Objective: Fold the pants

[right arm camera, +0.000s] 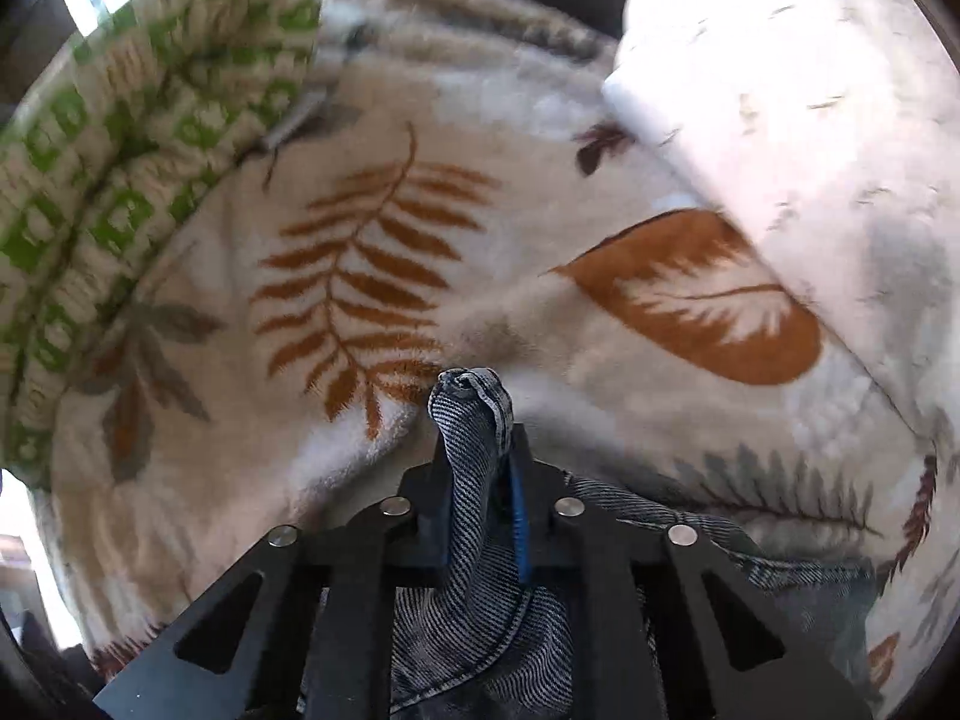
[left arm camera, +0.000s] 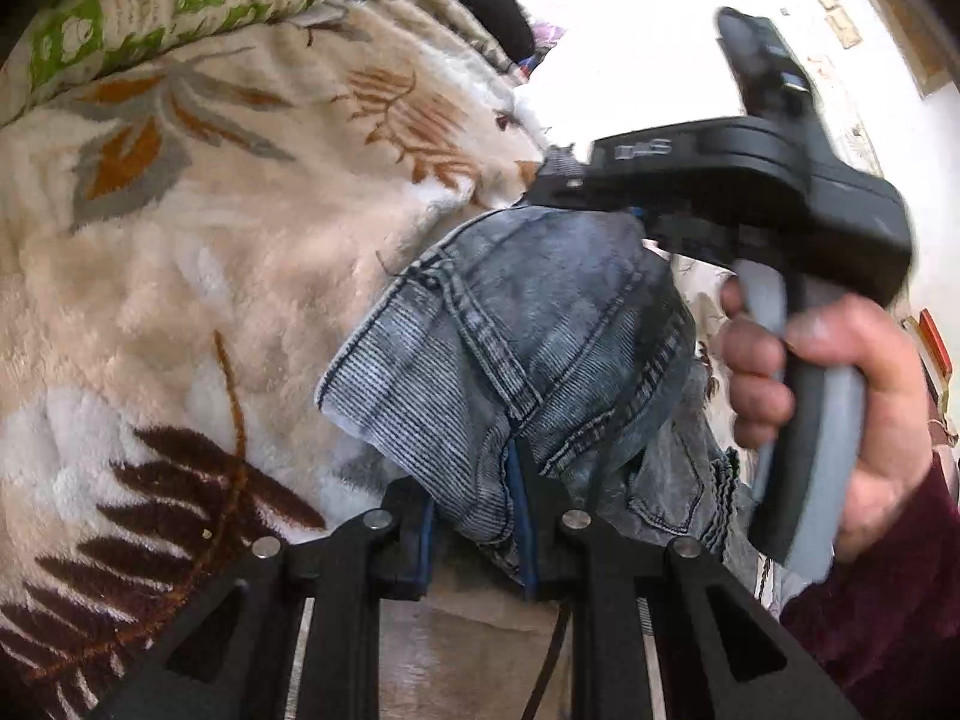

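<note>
Pants (left arm camera: 540,324) bunched on your leaf blanket (left arm camera: 180,276); left gripper (left arm camera: 480,516) and right gripper (right arm camera: 480,468) both clamped on denim.

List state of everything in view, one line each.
jeans: bunched, gripped in two places
left hand-held gripper: shut on jeans
right hand-held gripper: shut on jeans
leaf-print blanket: spread, rumpled, beneath jeans
green-patterned cloth: heaped at blanket's far edge
</note>
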Demonstrator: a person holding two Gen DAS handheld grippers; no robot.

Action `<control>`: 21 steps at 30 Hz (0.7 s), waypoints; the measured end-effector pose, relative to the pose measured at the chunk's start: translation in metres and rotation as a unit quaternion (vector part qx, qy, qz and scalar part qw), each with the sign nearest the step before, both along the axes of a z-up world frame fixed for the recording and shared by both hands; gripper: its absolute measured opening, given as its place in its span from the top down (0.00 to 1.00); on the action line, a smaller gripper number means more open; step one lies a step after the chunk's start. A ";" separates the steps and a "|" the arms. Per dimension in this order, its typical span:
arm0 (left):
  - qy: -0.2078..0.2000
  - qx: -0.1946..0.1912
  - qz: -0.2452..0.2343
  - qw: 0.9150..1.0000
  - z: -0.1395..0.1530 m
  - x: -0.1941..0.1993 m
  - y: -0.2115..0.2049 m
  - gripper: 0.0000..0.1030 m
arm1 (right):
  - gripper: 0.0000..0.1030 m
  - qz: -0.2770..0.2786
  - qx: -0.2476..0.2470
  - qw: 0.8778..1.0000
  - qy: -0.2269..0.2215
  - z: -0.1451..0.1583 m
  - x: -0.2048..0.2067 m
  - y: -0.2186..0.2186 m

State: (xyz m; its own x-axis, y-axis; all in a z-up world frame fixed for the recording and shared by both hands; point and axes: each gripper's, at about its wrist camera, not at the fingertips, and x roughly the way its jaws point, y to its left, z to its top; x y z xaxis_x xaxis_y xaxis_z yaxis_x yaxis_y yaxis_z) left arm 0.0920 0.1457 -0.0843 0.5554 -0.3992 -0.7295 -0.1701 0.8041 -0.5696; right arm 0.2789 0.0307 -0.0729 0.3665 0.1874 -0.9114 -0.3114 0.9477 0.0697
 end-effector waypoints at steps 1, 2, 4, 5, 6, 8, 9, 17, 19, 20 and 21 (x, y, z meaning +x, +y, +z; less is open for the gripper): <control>-0.008 0.002 -0.003 1.000 0.004 -0.001 0.000 0.79 | 0.90 -0.005 0.010 1.000 -0.009 0.009 -0.006 -0.006; -0.020 0.004 -0.008 1.000 0.008 -0.002 -0.001 0.79 | 0.91 -0.009 0.016 1.000 -0.014 0.015 -0.010 -0.009; -0.046 0.004 -0.020 0.999 0.018 -0.005 -0.005 0.80 | 0.92 -0.017 0.031 0.999 -0.032 0.034 -0.024 -0.023; -0.062 0.002 -0.028 0.998 0.024 -0.007 -0.009 0.80 | 0.92 -0.020 0.038 0.998 -0.045 0.044 -0.033 -0.032; -0.079 -0.003 -0.041 0.996 0.030 -0.010 -0.013 0.81 | 0.92 -0.024 0.047 0.997 -0.054 0.054 -0.039 -0.040; -0.113 -0.006 -0.066 0.991 0.044 -0.015 -0.020 0.81 | 0.92 -0.033 0.059 0.995 -0.068 0.069 -0.050 -0.049; -0.133 -0.004 -0.081 0.988 0.051 -0.020 -0.026 0.81 | 0.92 -0.041 0.065 0.994 -0.077 0.076 -0.057 -0.059; -0.202 -0.021 -0.181 0.962 0.086 -0.037 -0.098 0.81 | 0.92 -0.099 0.115 0.979 -0.139 0.119 -0.112 -0.156; -0.208 -0.017 -0.208 0.956 0.093 -0.040 -0.125 0.83 | 0.92 -0.117 0.127 0.974 -0.146 0.121 -0.121 -0.184; -0.209 -0.018 -0.227 0.951 0.095 -0.041 -0.142 0.85 | 0.92 -0.126 0.135 0.971 -0.148 0.121 -0.126 -0.199; -0.208 -0.020 -0.242 0.948 0.096 -0.040 -0.157 0.85 | 0.92 -0.137 0.142 0.969 -0.150 0.119 -0.131 -0.215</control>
State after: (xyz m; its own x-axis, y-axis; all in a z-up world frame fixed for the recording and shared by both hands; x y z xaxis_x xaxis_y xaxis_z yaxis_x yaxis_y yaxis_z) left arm 0.0521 -0.0115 0.0121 0.5366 -0.7033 -0.4663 0.4580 0.7069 -0.5390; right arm 0.1480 -0.1844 0.0465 0.6787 0.2742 -0.6813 -0.0985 0.9533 0.2855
